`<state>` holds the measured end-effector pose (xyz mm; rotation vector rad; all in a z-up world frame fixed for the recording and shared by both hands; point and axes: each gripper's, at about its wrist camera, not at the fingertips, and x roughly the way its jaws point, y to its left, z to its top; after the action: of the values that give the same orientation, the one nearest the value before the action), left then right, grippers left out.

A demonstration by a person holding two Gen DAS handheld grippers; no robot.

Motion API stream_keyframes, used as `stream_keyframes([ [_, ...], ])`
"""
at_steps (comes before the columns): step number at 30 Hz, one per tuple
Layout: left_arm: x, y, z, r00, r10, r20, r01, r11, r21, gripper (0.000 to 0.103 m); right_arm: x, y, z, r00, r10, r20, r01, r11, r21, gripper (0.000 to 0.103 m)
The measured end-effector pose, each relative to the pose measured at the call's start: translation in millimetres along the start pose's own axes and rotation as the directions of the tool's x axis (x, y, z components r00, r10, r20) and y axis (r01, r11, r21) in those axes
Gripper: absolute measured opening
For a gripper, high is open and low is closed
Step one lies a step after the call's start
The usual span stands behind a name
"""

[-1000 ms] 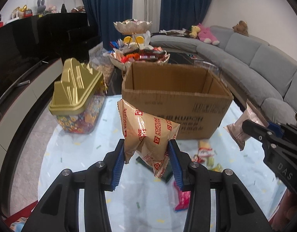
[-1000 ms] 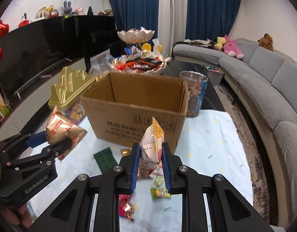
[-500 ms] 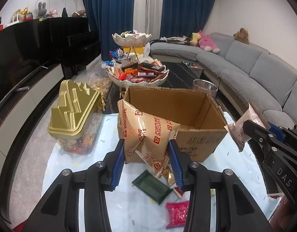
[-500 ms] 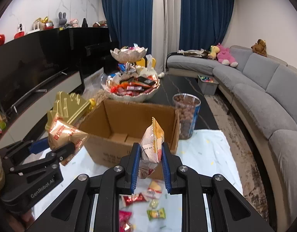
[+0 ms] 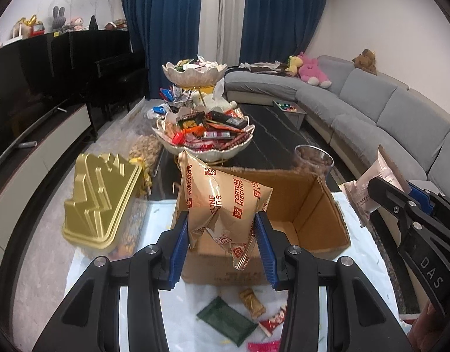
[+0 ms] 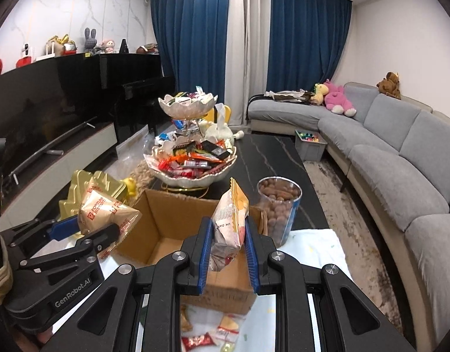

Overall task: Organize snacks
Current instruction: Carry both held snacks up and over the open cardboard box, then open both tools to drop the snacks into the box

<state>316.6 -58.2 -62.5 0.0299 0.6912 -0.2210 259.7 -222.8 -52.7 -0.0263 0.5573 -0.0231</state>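
The biscuit bag is tan with red lettering. The box is plain brown cardboard. The lid is gold, the curtains deep blue, the sofa grey, the finger pads blue.

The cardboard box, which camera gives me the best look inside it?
The right wrist view. It looks down into the cardboard box, showing the bare floor and inner walls. In the left wrist view, the fortune biscuits bag held by the left gripper hides the box's left half; only the right inner corner shows.
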Motion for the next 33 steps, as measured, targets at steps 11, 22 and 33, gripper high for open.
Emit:
stream_keyframes([
  [11,30.6,-0.4,19.8,1.000,-0.014,-0.023,0.014,1.000,0.006,0.043,30.3,-2.0,14.8,1.000,0.003,-0.024,-0.003,1.000,0.003,0.023],
  [22,65.5,2.9,25.8,0.997,-0.019,-0.069,0.019,1.000,0.004,0.043,64.0,-2.9,21.9,0.997,0.007,-0.082,-0.007,1.000,0.001,0.023],
  [33,79.7,4.8,17.7,0.993,-0.022,-0.117,0.021,1.000,-0.012,0.060,84.6,-5.6,16.0,0.992,0.012,-0.126,-0.013,1.000,-0.002,0.054],
])
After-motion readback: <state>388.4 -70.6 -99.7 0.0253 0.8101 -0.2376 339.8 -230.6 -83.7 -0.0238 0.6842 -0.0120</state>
